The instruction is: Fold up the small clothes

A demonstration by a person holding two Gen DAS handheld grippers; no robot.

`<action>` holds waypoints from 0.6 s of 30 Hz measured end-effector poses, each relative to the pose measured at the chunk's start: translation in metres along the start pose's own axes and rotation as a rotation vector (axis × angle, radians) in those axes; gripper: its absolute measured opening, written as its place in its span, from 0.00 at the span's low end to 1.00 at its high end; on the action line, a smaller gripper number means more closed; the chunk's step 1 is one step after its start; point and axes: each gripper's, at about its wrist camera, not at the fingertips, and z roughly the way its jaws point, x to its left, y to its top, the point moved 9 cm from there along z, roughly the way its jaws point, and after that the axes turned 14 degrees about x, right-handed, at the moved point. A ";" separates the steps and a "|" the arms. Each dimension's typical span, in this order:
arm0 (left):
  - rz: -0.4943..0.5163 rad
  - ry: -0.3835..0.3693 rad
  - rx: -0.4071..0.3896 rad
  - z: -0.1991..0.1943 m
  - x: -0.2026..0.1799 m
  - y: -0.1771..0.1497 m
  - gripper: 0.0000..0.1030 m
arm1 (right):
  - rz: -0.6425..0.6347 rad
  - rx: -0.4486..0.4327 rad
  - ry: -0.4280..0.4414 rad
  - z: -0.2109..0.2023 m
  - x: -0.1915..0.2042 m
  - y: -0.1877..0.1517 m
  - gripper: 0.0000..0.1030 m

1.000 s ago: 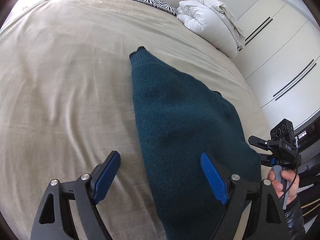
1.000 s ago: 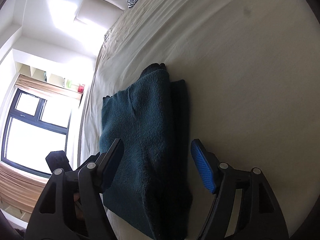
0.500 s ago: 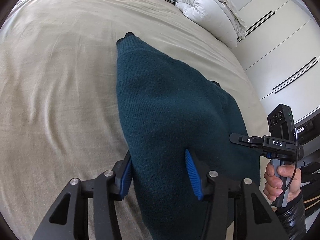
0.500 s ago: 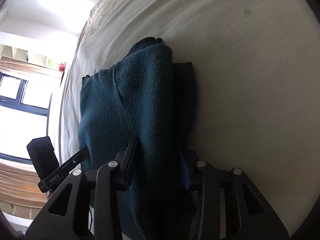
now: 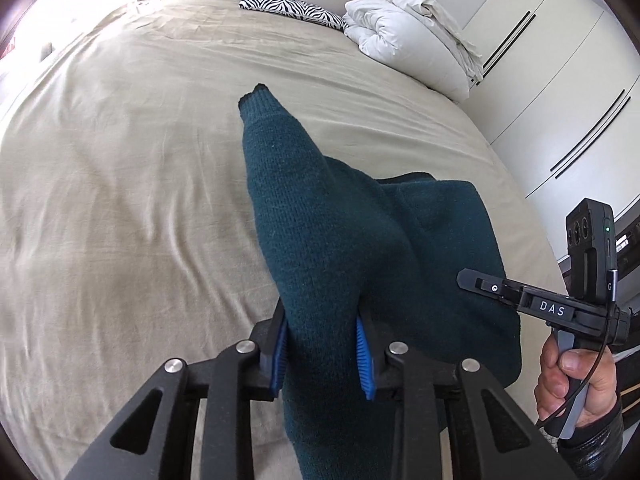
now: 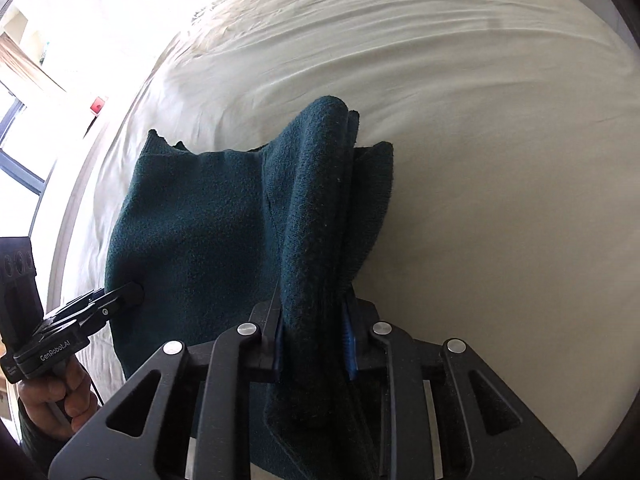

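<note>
Pinching the near end of a dark teal knitted sweater (image 5: pixel 360 248), the left gripper (image 5: pixel 323 350) has just been closing, and its blue ribbed pads now press the bunched knit from both sides. The right gripper (image 6: pixel 313 346) has likewise been closing and is clamped on a thick stack of folded layers at the sweater's other near corner. Both corners are raised off the beige bed sheet (image 5: pixel 120 200), while the far part of the garment rests on the bed.

The sweater runs away from both grippers toward the head of the bed, its long axis roughly in line with their fingers, ending in a ribbed cuff or hem (image 5: pixel 256 100) at the far tip. The two grippers sit side by side across its near edge, neither clearly nearer the far end. Judging from this, the next fold would likely carry the held edge forward over the resting part, so both hands need to travel together along that axis or the layers will skew.

How many layers each gripper holds cannot be counted, and the near hem is hidden beneath the gripper bodies. A white bunched duvet (image 5: pixel 408 40) and a zebra-print pillow (image 5: pixel 292 8) lie well apart at the headboard.
</note>
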 end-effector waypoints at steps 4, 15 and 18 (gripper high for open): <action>0.062 0.052 -0.052 -0.052 0.001 -0.038 0.30 | -0.036 -0.038 0.042 -0.025 0.041 -0.038 0.20; -0.006 0.084 -0.104 -0.122 0.064 -0.168 0.30 | -0.147 -0.059 0.205 -0.031 0.167 -0.161 0.20; -0.057 0.072 -0.057 -0.103 0.091 -0.195 0.31 | -0.129 -0.019 0.237 -0.004 0.176 -0.190 0.20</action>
